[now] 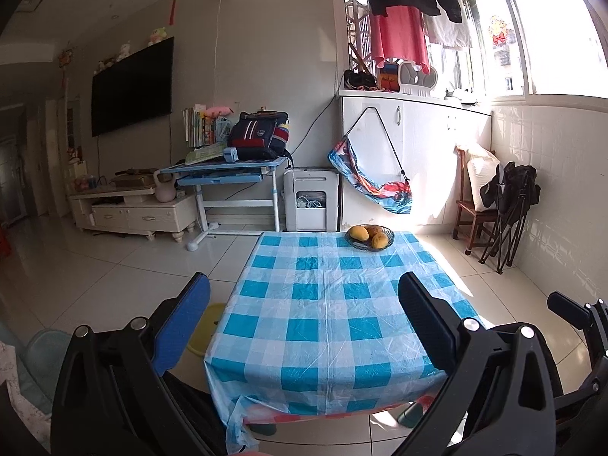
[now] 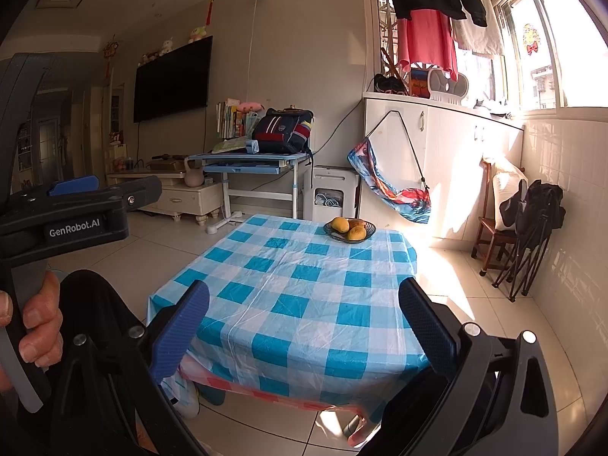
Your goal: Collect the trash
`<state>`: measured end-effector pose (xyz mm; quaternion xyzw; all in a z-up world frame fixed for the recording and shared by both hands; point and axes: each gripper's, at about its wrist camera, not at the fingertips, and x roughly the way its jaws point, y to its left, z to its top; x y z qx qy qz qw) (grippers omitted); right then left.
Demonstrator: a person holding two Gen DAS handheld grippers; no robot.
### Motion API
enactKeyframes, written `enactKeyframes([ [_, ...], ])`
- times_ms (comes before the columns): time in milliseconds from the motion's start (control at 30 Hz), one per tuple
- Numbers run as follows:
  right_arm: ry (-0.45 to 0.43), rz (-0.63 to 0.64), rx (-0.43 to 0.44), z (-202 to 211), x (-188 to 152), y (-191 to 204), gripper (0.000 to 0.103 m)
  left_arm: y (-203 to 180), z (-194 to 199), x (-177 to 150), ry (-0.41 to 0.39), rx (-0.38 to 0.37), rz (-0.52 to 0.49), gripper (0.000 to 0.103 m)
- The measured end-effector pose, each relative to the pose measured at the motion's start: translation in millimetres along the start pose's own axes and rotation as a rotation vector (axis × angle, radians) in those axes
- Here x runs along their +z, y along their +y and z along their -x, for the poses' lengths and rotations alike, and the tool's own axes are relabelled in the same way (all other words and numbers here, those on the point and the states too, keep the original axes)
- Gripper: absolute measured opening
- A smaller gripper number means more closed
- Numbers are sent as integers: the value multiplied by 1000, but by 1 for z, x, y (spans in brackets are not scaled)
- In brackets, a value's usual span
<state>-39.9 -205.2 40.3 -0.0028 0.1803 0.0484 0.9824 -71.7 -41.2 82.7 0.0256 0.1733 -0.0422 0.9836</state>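
Your left gripper (image 1: 304,326) spread wide, your right gripper (image 2: 304,326) spread too, both empty above the checked tablecloth (image 1: 330,304), fruit bowl (image 1: 370,237) at its far edge

low table (image 1: 326,304) with blue-white checked cloth, bowl of mangoes (image 1: 370,237) at its far edge. behind: blue kids desk (image 1: 228,171) with backpack (image 1: 260,135) and books, wall tv (image 1: 133,85), white cabinet (image 1: 414,159), laundry (image 1: 399,34) hanging by the window, wooden chair (image 1: 475,205) at right.
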Motion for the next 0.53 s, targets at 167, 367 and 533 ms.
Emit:
enactKeyframes([
  [167,-1,2,0,0,0,0,95,2,-1,1,-8,33,-18,96],
  [367,-1,2,-2,0,-1,0,95,1,-17,-3,82,46,-10,96],
  [533,0,1,-2,0,-3,-3,95,0,-21,-6,89,61,-24,96],
])
